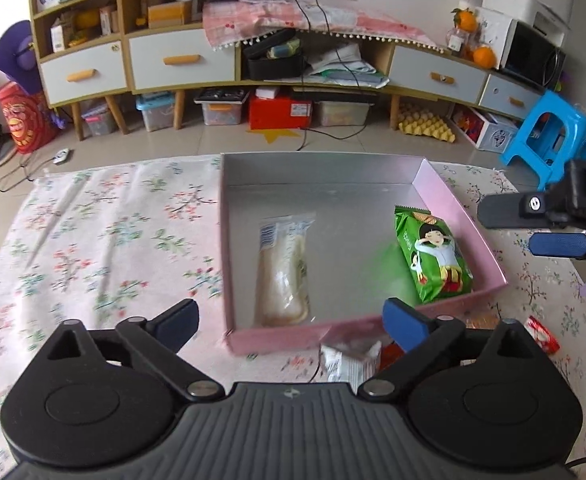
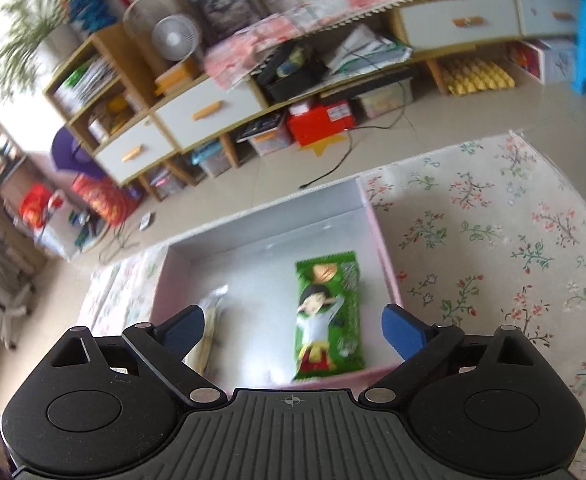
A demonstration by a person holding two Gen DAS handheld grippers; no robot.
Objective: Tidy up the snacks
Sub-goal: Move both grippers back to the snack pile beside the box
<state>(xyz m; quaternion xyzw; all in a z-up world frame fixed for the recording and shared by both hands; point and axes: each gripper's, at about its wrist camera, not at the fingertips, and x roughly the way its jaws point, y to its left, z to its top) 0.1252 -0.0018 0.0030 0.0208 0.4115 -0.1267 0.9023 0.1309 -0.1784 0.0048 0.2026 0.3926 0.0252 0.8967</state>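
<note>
A pink box (image 1: 457, 200) with a silver inside sits on the flowered cloth. In it lie a clear pale snack pack (image 1: 283, 272) on the left and a green snack pack (image 1: 433, 256) on the right. My left gripper (image 1: 291, 326) is open and empty, just in front of the box's near wall. A white wrapper (image 1: 347, 362) and a red wrapper (image 1: 541, 332) lie on the cloth outside the box. My right gripper (image 2: 293, 332) is open and empty above the green pack (image 2: 329, 316) in the box (image 2: 387, 264). It also shows in the left wrist view (image 1: 533, 226), right of the box.
The flowered cloth (image 1: 93, 240) spreads left of the box and right of it (image 2: 493, 260). Beyond lies tiled floor with a long cabinet (image 1: 181, 60), storage bins, a red box (image 1: 279, 112) and a blue stool (image 1: 549, 136).
</note>
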